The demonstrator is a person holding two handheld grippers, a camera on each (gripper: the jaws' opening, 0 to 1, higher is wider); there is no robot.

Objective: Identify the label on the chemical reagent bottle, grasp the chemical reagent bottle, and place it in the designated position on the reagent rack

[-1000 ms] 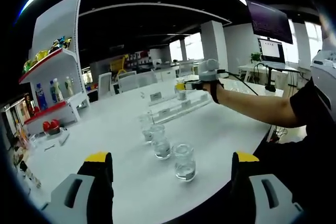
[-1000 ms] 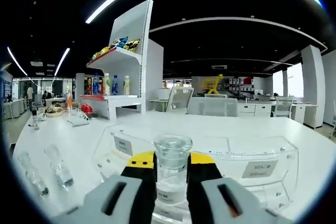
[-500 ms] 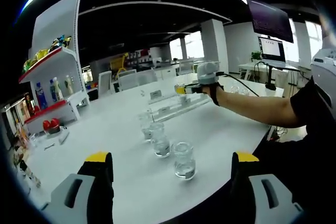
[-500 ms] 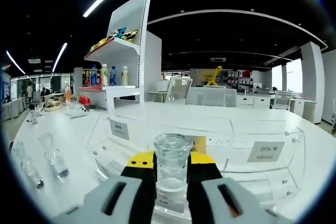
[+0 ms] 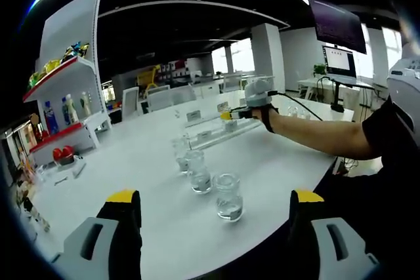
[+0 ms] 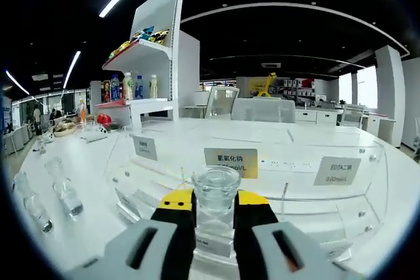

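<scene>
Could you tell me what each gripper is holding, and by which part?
The right gripper holds a bottle by its body, below the mouth. The left gripper is open and holds nothing.

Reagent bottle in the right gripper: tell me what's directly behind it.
Behind the reagent bottle stands the clear reagent rack, its middle yellow label just above the bottle's mouth. The bottle and jaws cover the rack's slot below.

Table: white, long.
Rack: clear, labelled, set on the table.
Bottles: three glass ones stood in a row near the rack.
Shelf unit: seen behind the rack.
</scene>
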